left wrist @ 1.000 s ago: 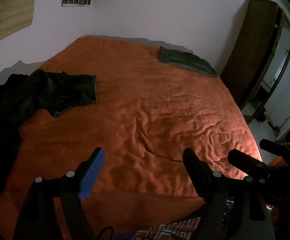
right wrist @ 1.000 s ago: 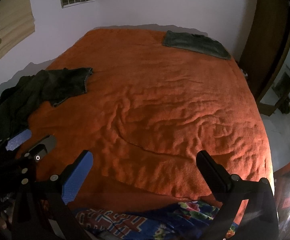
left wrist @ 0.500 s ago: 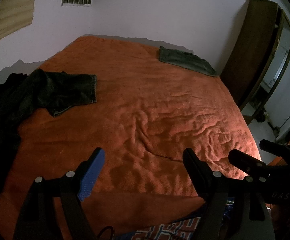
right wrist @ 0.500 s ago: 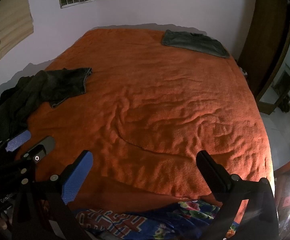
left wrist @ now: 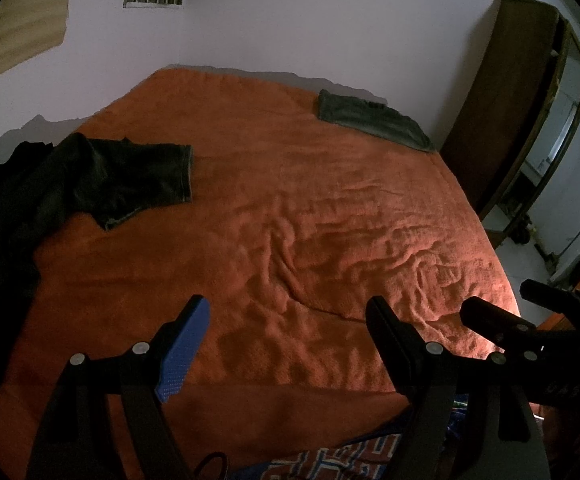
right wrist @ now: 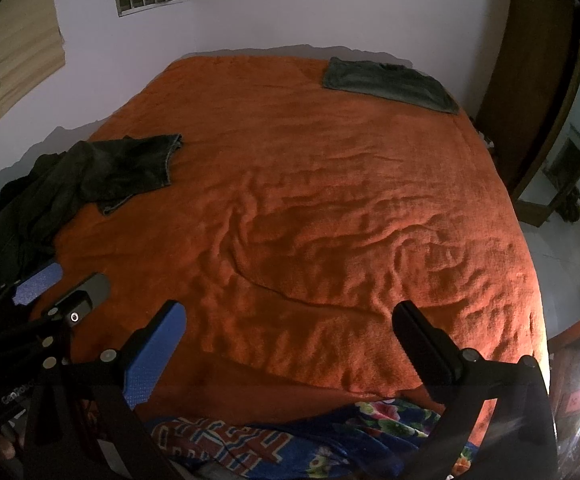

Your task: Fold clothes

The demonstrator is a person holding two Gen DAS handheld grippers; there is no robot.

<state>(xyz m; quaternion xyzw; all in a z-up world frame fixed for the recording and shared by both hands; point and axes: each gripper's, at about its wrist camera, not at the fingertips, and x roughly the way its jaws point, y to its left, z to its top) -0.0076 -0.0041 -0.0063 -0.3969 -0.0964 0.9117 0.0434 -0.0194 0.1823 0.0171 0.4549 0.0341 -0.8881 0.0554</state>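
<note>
A heap of dark, unfolded clothes [left wrist: 49,184] lies at the left side of the bed, also in the right wrist view [right wrist: 69,184]. A folded grey-green garment [left wrist: 374,122] lies flat at the far right corner, also in the right wrist view [right wrist: 390,84]. My left gripper [left wrist: 287,316] is open and empty above the near edge of the bed. My right gripper [right wrist: 290,322] is open and empty beside it. Each gripper shows at the edge of the other's view.
An orange blanket [left wrist: 290,208] covers the bed, rumpled in the middle. A blue patterned sheet [right wrist: 290,436] shows under its near edge. A dark wooden wardrobe with a mirror door [left wrist: 530,112] stands at the right. White walls enclose the far and left sides.
Both grippers have stayed open and nearly still. The views have shifted only slightly.
</note>
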